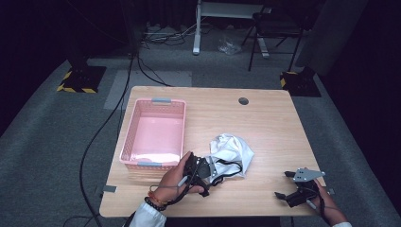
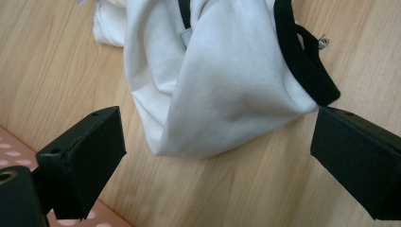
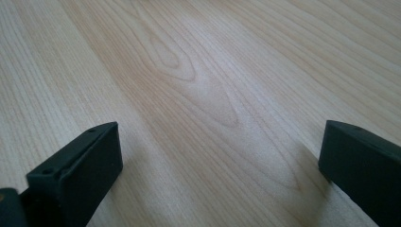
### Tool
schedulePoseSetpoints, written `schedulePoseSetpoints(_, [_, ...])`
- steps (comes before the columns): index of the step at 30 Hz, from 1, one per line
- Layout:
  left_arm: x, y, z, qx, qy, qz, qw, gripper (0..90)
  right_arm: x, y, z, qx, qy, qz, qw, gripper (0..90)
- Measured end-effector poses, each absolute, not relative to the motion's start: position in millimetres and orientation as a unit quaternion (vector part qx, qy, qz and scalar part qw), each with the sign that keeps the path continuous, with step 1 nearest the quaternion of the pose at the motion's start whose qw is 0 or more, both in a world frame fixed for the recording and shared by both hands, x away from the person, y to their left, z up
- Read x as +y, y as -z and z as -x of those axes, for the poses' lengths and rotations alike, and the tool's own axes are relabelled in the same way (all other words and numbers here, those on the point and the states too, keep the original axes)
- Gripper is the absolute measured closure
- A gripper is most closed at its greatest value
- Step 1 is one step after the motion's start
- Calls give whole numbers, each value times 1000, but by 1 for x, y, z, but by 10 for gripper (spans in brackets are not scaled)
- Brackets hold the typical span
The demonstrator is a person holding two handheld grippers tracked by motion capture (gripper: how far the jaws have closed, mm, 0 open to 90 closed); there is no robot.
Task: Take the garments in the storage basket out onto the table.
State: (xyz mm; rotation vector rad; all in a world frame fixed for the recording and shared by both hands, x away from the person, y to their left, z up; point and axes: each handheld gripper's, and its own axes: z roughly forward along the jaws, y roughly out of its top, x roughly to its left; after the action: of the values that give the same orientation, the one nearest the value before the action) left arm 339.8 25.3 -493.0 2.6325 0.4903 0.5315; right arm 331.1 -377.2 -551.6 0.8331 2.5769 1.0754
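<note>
A crumpled white garment with black trim [image 1: 231, 152] lies on the wooden table [image 1: 269, 127], right of a pink basket [image 1: 156, 132]. My left gripper [image 1: 208, 171] is at the garment's near left edge, jaws wide open. In the left gripper view the white cloth [image 2: 222, 85] lies just ahead of the open left gripper [image 2: 217, 156], not between the jaws. Its black strap [image 2: 302, 61] runs toward the right jaw. My right gripper [image 1: 283, 185] rests near the table's front right corner, open over bare wood [image 3: 203, 94], well away from the garment.
The pink basket looks empty, and its dotted rim [image 2: 14, 146] shows at the lower left of the left gripper view. A round cable hole [image 1: 243, 100] is at the table's back edge. Cables and chair legs sit on the floor beyond.
</note>
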Motion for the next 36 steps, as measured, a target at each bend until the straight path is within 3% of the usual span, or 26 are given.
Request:
schedulePoseSetpoints(20, [52, 506, -320, 183, -203, -944, 184, 41, -377, 552, -331, 878, -367, -285, 114, 5])
schedulePoseSetpoints(36, [80, 518, -312, 213, -173, -943, 188, 51, -377, 552, -331, 878, -367, -285, 114, 5])
